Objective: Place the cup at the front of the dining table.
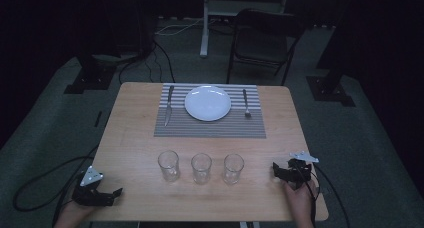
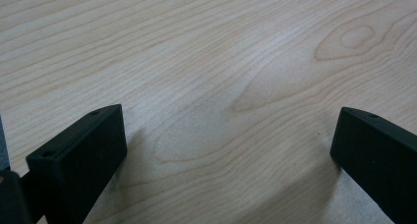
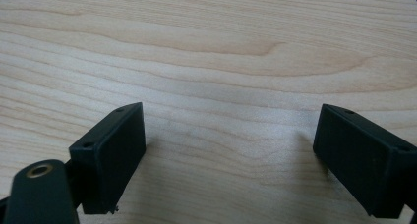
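Light wooden rectangular table [image 1: 135, 138] set in a dark room, seen from above. Grey striped rectangular placemat [image 1: 210, 125] laid at the far middle of the table. Round white plate [image 1: 208, 103] centred on the placemat. Silver metal knife [image 1: 169, 105] on the placemat just left of the plate, lying lengthwise toward the far edge. Silver metal fork [image 1: 246, 104] on the placemat just right of the plate, parallel to the knife.

Three clear drinking glasses in a row nearer the person, upright and apart from one another: left glass [image 1: 168, 165], middle glass [image 1: 201, 168], right glass [image 1: 233, 168]. All three off the placemat, on bare wood.

Left black two-jaw gripper [image 1: 102, 194] held at the near left corner of the table, grey three-cornered plate on top, cable trailing off the left edge. Jaws spread wide apart over bare wood in the left gripper view [image 2: 226, 155], nothing between them.

Right black two-jaw gripper [image 1: 281, 170] held near the right edge, well right of the right glass, hand [image 1: 300, 200] below it. Jaws likewise spread wide in the right gripper view [image 3: 228, 150], released, with bare wood grain between.

Dark folding chair [image 1: 262, 38] standing on the floor beyond the far edge of the table.
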`<state>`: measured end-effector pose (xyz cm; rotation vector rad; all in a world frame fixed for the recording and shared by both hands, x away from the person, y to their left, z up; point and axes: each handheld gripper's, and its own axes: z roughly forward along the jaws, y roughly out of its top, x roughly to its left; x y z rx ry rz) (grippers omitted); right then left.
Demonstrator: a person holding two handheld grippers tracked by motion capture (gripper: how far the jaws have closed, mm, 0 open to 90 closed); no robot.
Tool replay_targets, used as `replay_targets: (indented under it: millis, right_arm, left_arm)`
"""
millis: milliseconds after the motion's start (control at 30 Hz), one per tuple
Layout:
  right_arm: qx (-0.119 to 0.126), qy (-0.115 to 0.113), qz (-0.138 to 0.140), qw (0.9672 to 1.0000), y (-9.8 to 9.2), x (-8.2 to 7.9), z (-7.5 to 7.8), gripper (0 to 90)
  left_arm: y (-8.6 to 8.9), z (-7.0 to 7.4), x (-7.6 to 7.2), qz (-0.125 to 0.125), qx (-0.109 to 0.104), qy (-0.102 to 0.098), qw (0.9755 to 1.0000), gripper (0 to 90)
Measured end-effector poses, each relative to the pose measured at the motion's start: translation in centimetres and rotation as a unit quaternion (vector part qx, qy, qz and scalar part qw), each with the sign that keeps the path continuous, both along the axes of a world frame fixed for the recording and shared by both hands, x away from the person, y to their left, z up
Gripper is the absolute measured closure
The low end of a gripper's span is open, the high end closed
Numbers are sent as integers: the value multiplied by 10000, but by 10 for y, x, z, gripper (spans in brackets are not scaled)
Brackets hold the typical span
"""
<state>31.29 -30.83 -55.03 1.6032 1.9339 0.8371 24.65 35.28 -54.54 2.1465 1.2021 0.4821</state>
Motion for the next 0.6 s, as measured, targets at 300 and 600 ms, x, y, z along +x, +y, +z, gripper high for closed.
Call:
replay_targets:
  millis: [300, 600]
  right_arm:
    - [-1, 0, -1, 10000, 0, 0, 0, 121]
    - [0, 0, -1, 10000, 0, 0, 0, 121]
  left_arm:
    - [-4, 2, -2, -230, -54, 56, 9997, 32]
    - [-14, 8, -4, -495, -323, 12, 9983, 42]
